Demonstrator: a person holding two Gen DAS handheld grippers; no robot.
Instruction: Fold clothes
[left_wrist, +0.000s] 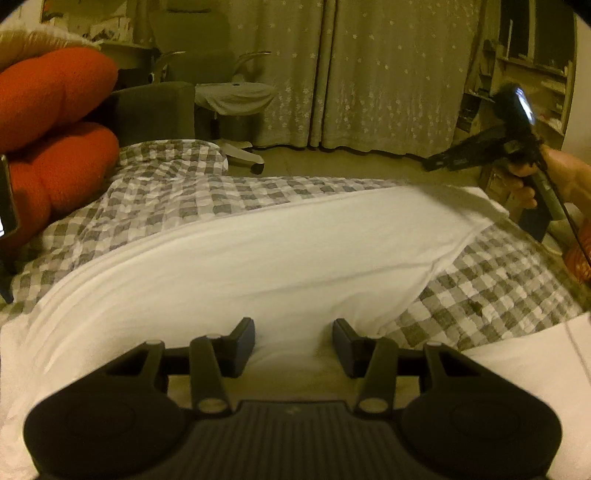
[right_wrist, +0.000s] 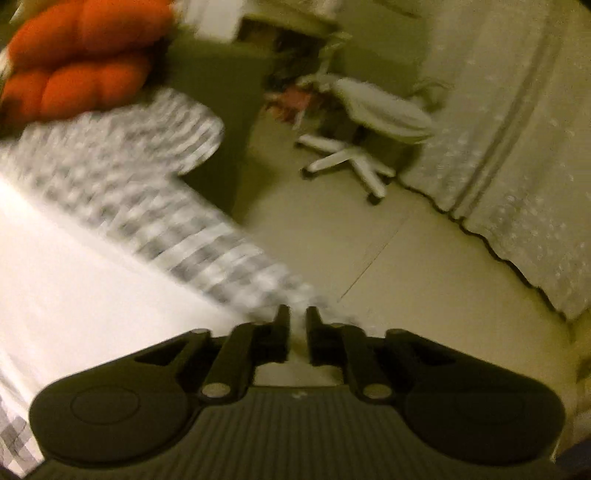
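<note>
White garment (left_wrist: 280, 258) spread flat across the checked bedspread (left_wrist: 166, 195) on the bed, its far corner reaching the right edge. Left tongs (left_wrist: 293, 345) low over the garment's near edge, arms spread, cloth showing in the gap; pads not pressing it. Right tongs (right_wrist: 297, 325) at the bed's edge over the floor (right_wrist: 369, 258), arms nearly together with a slim gap, nothing between them; that view is motion-blurred. In the left view, a hand (left_wrist: 535, 181) grips the right tool's handle. Orange cushion (left_wrist: 55, 122) far left; office chair (right_wrist: 354, 147) by the curtain (left_wrist: 369, 74).
</note>
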